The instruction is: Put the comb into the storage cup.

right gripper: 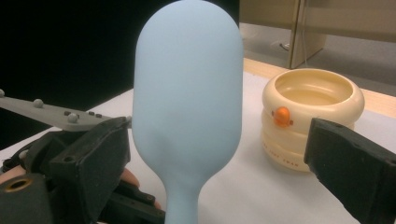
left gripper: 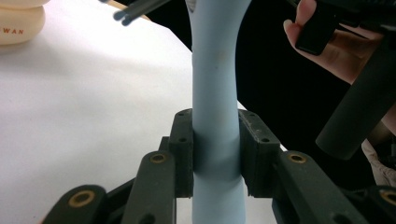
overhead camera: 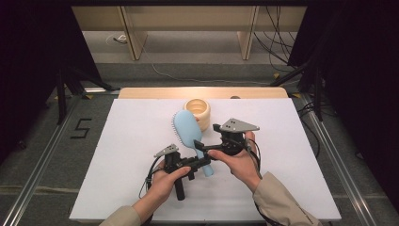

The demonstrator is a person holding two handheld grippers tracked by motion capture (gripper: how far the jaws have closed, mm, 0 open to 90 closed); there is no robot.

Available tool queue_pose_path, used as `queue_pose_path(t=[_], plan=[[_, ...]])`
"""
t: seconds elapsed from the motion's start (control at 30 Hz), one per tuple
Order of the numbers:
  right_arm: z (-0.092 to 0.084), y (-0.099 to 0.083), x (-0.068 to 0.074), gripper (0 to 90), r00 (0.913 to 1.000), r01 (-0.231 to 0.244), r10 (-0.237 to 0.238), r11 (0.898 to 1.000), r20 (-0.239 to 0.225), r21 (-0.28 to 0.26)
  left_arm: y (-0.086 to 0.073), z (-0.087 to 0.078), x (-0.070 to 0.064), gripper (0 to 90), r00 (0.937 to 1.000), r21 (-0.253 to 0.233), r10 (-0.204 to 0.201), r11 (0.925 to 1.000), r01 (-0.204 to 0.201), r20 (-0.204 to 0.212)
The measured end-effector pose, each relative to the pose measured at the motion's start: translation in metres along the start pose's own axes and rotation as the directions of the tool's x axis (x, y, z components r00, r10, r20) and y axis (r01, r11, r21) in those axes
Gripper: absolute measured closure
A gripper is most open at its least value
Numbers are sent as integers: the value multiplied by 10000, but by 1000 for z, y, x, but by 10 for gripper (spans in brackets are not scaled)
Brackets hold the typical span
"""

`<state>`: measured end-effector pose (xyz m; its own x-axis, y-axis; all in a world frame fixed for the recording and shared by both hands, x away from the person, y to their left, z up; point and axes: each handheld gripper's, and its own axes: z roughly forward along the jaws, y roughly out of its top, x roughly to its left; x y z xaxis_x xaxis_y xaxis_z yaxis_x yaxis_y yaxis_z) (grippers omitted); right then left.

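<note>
Flanking the hairbrush (overhead camera: 190, 133), cream cup (overhead camera: 197, 111) just behind, left gripper (overhead camera: 200, 163) clamping handle

Hairbrush (overhead camera: 188, 130) sits mid-bench (overhead camera: 122, 155), head lying just in front of the ringed pot (overhead camera: 197, 111); left tool (overhead camera: 205, 163) at its handle end, right tool (overhead camera: 203, 147) just right of the neck.

We wear beige sleeves (overhead camera: 277, 200) on both arms. Each hand holds a black gripper: the left gripper (overhead camera: 203, 161) and the right gripper (overhead camera: 202, 146). Each one has a grey three-cornered plate (overhead camera: 240, 125) on top with small studs. The black jaws have brass-coloured rivets (left gripper: 158, 158) and small screw holes. Black cables (overhead camera: 147, 178) hang from the grippers.
</note>
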<state>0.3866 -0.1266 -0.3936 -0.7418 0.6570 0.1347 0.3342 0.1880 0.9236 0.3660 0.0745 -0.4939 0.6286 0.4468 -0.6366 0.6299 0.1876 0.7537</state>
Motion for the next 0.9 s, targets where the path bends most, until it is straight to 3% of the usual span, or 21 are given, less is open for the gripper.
queue_pose_path(t=[0.9], plan=[[31, 41, 9, 8, 9982, 376, -357, 9985, -491, 392, -1, 1, -6, 685, 9993, 114, 367, 9993, -367, 68]])
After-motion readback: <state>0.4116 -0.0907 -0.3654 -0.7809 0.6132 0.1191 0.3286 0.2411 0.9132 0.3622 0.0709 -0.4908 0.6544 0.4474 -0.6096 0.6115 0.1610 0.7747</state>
